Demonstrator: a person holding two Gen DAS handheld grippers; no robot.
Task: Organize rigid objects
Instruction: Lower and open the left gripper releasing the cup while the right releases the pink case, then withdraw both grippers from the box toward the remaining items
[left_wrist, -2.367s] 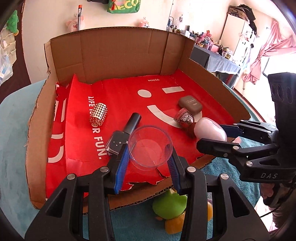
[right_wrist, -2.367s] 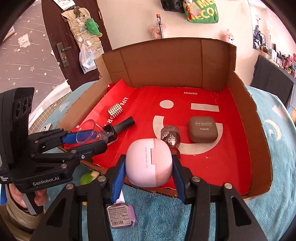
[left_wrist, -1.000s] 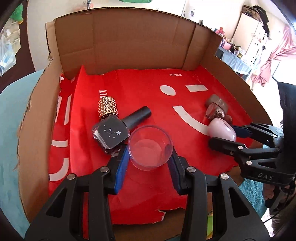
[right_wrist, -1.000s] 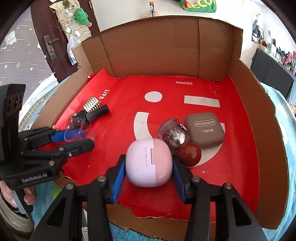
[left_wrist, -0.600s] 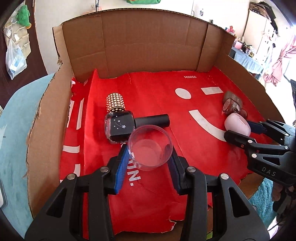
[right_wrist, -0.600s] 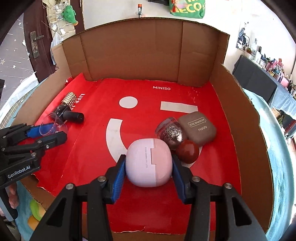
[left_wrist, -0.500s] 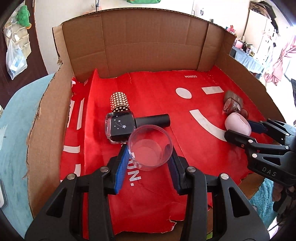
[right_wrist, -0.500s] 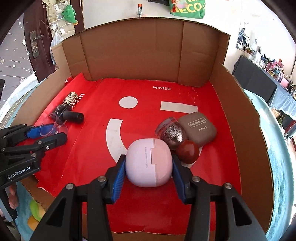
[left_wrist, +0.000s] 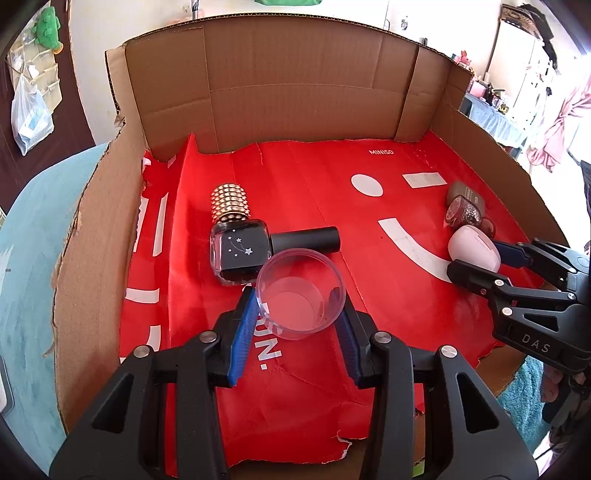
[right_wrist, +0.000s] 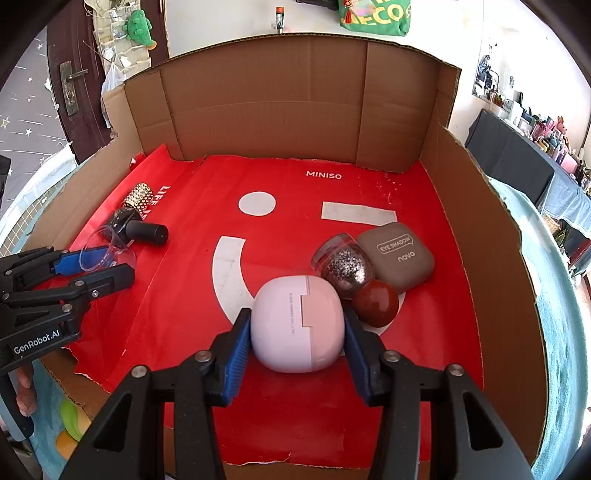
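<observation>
My left gripper (left_wrist: 295, 306) is shut on a clear plastic cup (left_wrist: 301, 293), held over the red liner just in front of a black nail-polish bottle (left_wrist: 243, 251) and a gold studded cap (left_wrist: 229, 201). My right gripper (right_wrist: 297, 334) is shut on a pink-and-white rounded case (right_wrist: 297, 328), held low at the front right of the cardboard box (right_wrist: 280, 103), next to a glitter bottle (right_wrist: 343, 264), a dark red ball (right_wrist: 375, 302) and a brown eyeshadow case (right_wrist: 397, 256). The left gripper also shows in the right wrist view (right_wrist: 107, 260), the right gripper in the left wrist view (left_wrist: 476, 254).
The box has tall walls at the back and sides and a low torn front edge (left_wrist: 332, 450). A red MINISO bag (right_wrist: 295, 206) lines its floor. A teal cloth (left_wrist: 26, 258) lies under the box. A green and yellow toy (right_wrist: 72, 424) lies outside the front left.
Both grippers have moved forward from the front edge into the box with their objects. In the last half second there is hardly any motion.
</observation>
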